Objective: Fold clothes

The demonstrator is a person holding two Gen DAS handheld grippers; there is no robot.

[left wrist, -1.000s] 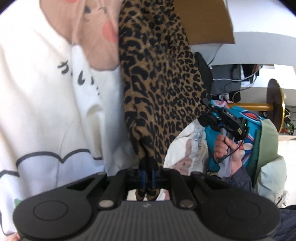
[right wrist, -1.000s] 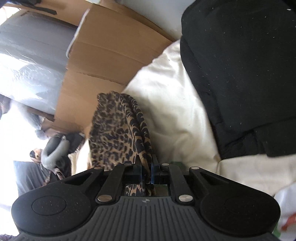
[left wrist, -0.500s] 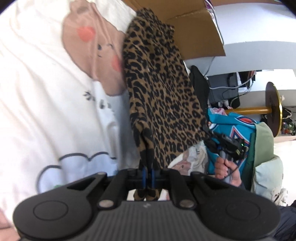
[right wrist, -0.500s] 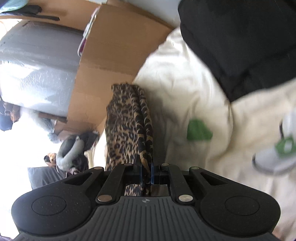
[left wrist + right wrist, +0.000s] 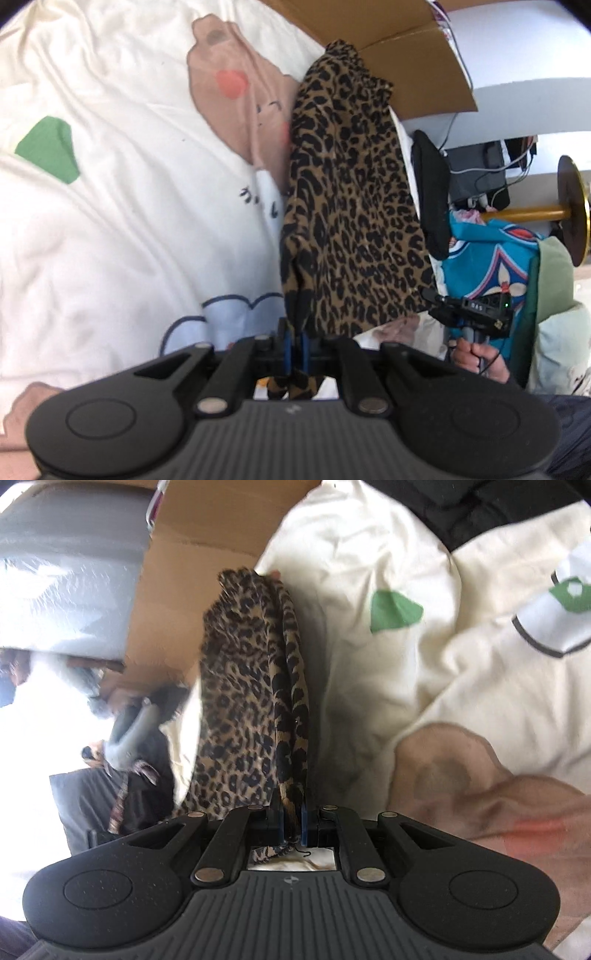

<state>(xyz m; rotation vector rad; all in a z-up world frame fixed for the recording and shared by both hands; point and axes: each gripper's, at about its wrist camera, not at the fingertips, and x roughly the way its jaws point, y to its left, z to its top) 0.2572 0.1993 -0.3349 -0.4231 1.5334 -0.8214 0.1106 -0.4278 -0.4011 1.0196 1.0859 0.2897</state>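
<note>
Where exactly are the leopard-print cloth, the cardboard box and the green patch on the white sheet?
Leopard cloth point(image 5: 351, 206): left wrist view, middle of the hanging fabric.
Cardboard box point(image 5: 207, 542): right wrist view, its flat brown side.
Green patch point(image 5: 395, 611): right wrist view, centre of the print.

Your left gripper point(image 5: 294, 345) pinched one edge of the leopard-print garment point(image 5: 351, 206), which rose ahead of it above the printed bedsheet point(image 5: 110, 206). A cardboard box point(image 5: 406, 66) stood behind the garment, and a pile of clothes point(image 5: 498, 258) lay to its right. Your right gripper point(image 5: 291, 821) pinched another edge, with the sheet spreading off to its right.
</note>
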